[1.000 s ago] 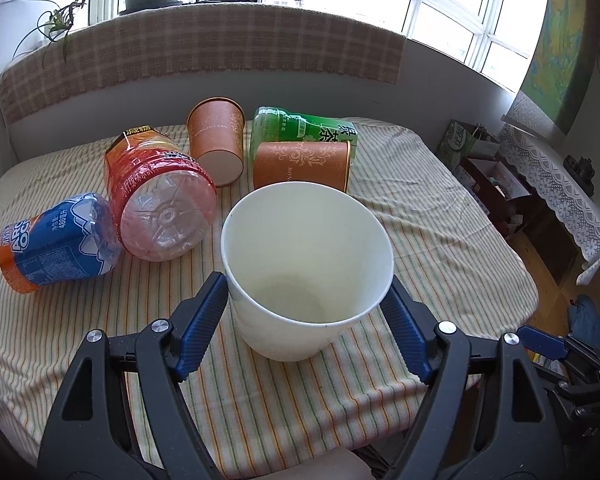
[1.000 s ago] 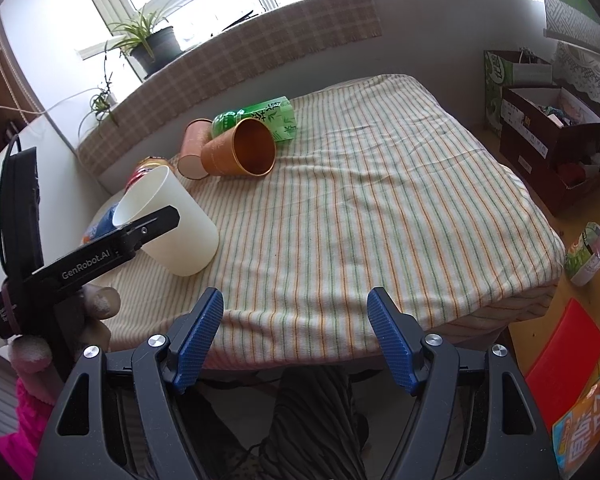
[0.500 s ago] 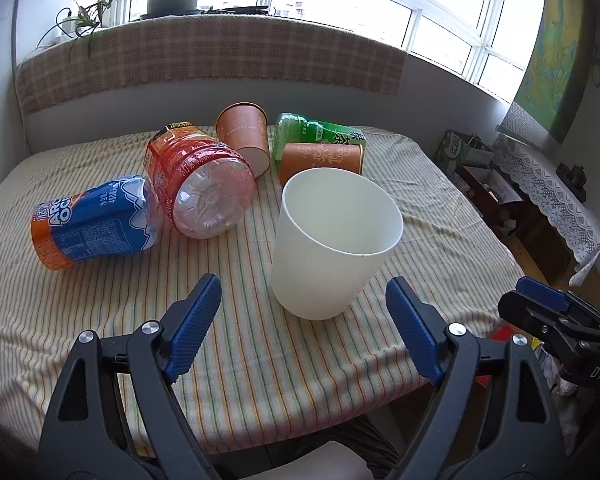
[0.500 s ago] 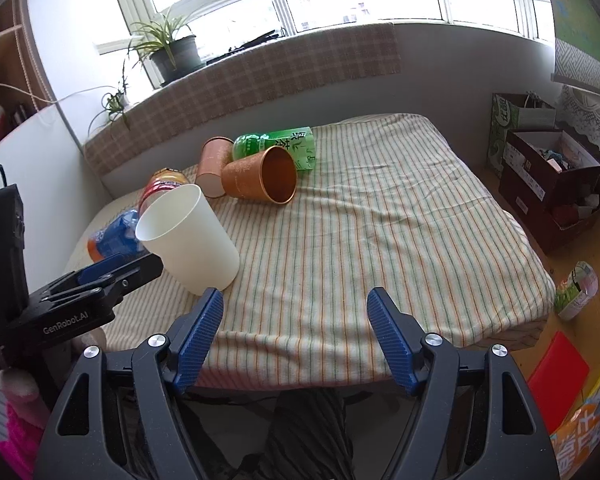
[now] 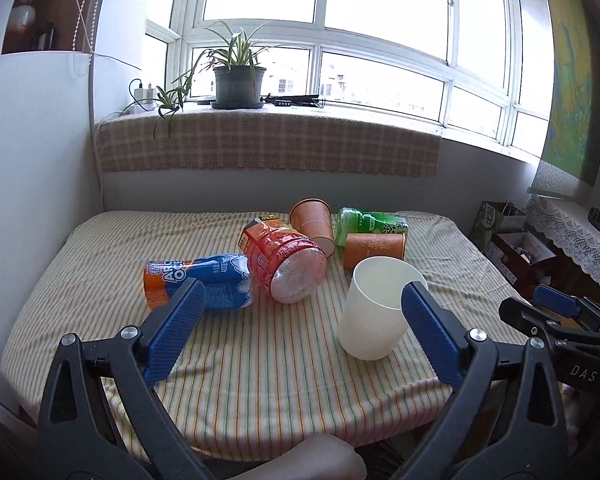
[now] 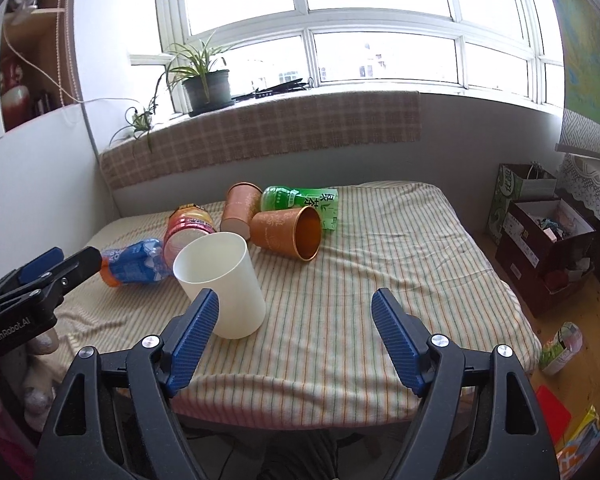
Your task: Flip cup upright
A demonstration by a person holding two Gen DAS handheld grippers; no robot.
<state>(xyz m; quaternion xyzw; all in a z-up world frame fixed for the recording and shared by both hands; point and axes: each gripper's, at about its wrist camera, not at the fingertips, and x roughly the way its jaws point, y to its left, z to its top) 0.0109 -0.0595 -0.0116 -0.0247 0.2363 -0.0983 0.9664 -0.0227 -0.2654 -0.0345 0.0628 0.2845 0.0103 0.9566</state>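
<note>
I have the left hand-held gripper [image 5: 300, 330] pulled back and raised from where it was a second ago: then its blue pads flanked the cup [image 5: 382, 308] closely, and now they are spread wide with nothing between them, the right pad [image 5: 428, 332] only overlapping the cup's rim in my view. The cup stands upright, mouth up, on the striped table [image 5: 260, 368], at about 1 o'clock from the left gripper's centre and free of both tools. It has shrunk in the left view as I backed off, and far more of the window and the plant [image 5: 236, 76] now shows than before. Beyond the cup, at 12 o'clock, lie the things that have not moved: a red bottle [image 5: 282, 264] on its side touching a blue bottle [image 5: 198, 280] at its 9 o'clock, two brown cups [image 5: 314, 226] lying down, and a green bottle [image 5: 372, 222] behind them. The right hand-held gripper [image 6: 296, 336] hangs off the near table edge, its pads also wide apart and holding nothing; from it the cup sits at 11 o'clock, just past its left pad [image 6: 194, 336]. That view too has lifted since earlier.
</note>
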